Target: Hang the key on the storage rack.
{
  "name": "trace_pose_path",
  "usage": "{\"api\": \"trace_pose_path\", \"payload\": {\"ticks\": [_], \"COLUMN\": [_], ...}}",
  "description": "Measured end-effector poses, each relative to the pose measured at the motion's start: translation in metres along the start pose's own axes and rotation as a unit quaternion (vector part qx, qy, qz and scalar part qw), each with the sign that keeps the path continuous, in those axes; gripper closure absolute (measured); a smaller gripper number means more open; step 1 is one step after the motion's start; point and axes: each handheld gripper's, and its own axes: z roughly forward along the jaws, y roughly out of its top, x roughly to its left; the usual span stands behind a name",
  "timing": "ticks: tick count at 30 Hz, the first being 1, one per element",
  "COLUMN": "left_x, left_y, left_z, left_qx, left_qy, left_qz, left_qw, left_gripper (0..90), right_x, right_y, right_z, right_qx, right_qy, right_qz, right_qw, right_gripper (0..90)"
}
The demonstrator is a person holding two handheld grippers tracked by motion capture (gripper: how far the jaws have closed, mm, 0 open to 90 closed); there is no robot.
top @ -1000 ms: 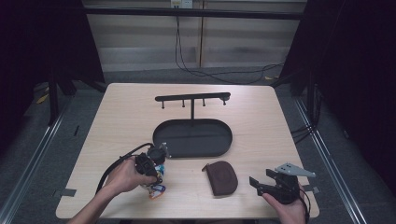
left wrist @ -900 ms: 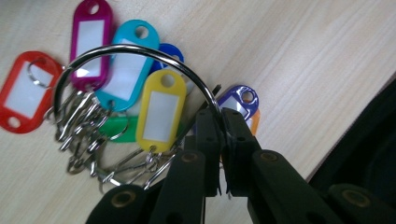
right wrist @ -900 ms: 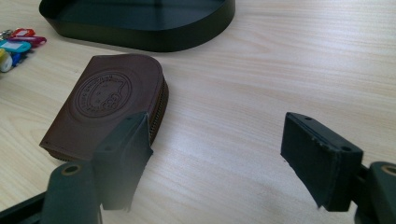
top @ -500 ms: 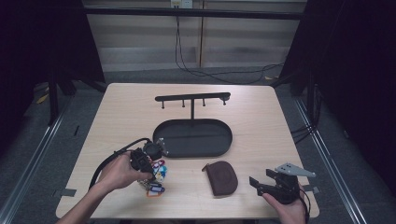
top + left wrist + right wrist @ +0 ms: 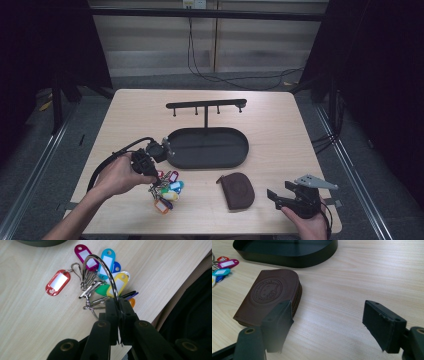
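Left gripper (image 5: 117,307) has its jaws pinched tight on the big metal ring (image 5: 105,272) of a bunch of keys (image 5: 165,192); the ring arcs up from the jaws while the coloured tags fan out on the tabletop (image 5: 280,125) below, red tag (image 5: 58,282) lying flat and farthest out. The bunch sits near the front left of the tabletop, just short of the black oval tray (image 5: 207,147) and well below the hook rack (image 5: 206,105) standing behind it. Judgement: the step in hand looks like lifting the keys, likely toward the tray or a hook. To do it well, keep the pinch firm on the ring, raise straight up until every tag hangs free, and avoid swinging; the thin wire could twist or slip within the jaws. The left hand (image 5: 122,172) reaches in from the lower left, forearm angled inward, gripper tilted down and slightly toward the person. Right gripper (image 5: 295,197) is held low at the front right corner, jaws wide and holding nothing, aimed across at the brown zip pouch (image 5: 268,296), which lies flat between the two grippers, near the tray's front rim.
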Motion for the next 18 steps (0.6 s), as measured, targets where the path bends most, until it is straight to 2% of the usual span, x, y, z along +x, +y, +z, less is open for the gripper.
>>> {"api": "trace_pose_path", "payload": {"ticks": [11,18], "left_x": [0.001,0.001], "left_y": [0.000,0.002], "left_z": [-0.031,-0.045], "left_qx": [-0.019,-0.023], "left_qy": [0.006,0.015], "left_qz": [-0.004,0.003], "left_qw": [0.9998,0.9996], "left_gripper": [87.9,87.9], "right_x": [0.000,-0.001], "right_y": [0.000,0.000], "right_z": [0.000,0.000], "right_qx": [0.000,0.000], "right_qy": [0.000,0.001], "right_qz": [0.003,0.003], "right_qw": [1.0000,1.0000], "right_gripper": [23.6,23.5]}}
